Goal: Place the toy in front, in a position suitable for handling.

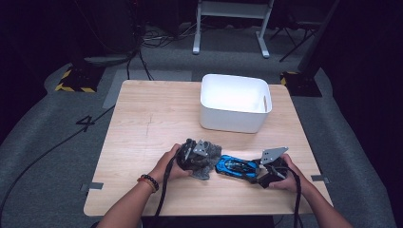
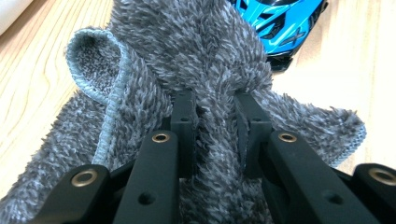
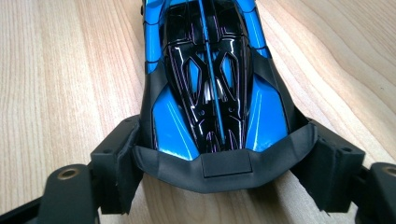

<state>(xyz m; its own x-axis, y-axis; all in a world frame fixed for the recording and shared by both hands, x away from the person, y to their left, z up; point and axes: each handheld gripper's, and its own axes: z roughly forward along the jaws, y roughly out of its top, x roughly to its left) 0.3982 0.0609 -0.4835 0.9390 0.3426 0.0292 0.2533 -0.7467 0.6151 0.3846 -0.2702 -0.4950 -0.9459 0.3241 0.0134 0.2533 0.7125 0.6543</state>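
A blue and black toy car (image 1: 236,167) lies on the wooden table (image 1: 142,118) near its front edge. My right gripper (image 1: 260,175) is shut on the car's rear end (image 3: 219,158), one pad on each side. A fluffy grey cloth (image 1: 207,161) is bunched just left of the car. My left gripper (image 1: 205,164) is shut on a fold of the cloth (image 2: 205,60), and the pile bulges up between the pads. Just beyond the cloth in the left gripper view is the car's nose (image 2: 280,23).
A white rectangular tub (image 1: 235,102) stands at the back right of the table, its inside bright and bare. Beyond the table are cables on the grey floor, a white frame's legs (image 1: 230,28) and a black-and-yellow striped base (image 1: 76,78).
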